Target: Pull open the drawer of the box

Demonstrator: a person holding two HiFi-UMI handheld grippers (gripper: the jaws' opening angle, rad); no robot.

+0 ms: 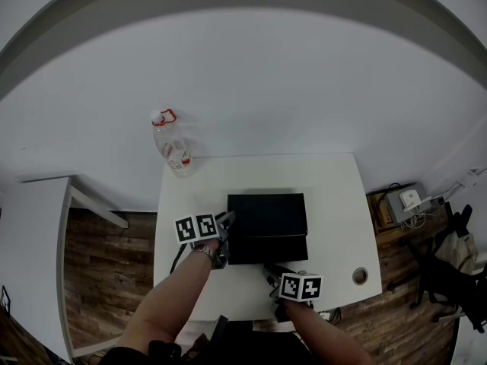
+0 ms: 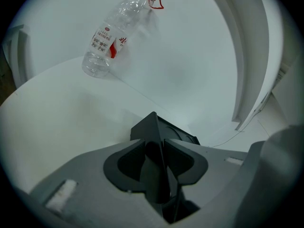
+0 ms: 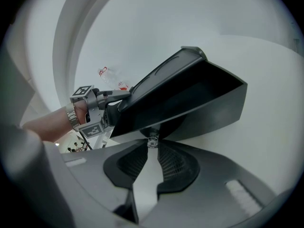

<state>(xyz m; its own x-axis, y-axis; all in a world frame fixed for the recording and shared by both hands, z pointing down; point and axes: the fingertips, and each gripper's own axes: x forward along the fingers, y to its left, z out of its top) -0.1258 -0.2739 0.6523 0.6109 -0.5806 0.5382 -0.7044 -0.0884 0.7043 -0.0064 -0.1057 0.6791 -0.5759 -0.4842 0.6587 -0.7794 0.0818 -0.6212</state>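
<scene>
A black box point(image 1: 266, 213) lies in the middle of the white table point(image 1: 335, 204), its drawer front point(image 1: 268, 250) facing me. My left gripper point(image 1: 227, 220) is at the box's left side; in the left gripper view its jaws point(image 2: 159, 146) are shut on a black edge of the box point(image 2: 166, 129). My right gripper point(image 1: 271, 269) is at the front. In the right gripper view its tips point(image 3: 152, 144) pinch the small silvery knob point(image 3: 152, 140) under the black drawer front point(image 3: 185, 96). That view also shows the left gripper point(image 3: 114, 109) at the box's far side.
A clear plastic bottle point(image 1: 173, 147) with a red cap ring stands at the table's back left corner, seen too in the left gripper view point(image 2: 107, 44). A round cable hole point(image 1: 360, 275) is near the front right corner. A second white table point(image 1: 30, 226) stands left, a chair point(image 1: 445, 276) right.
</scene>
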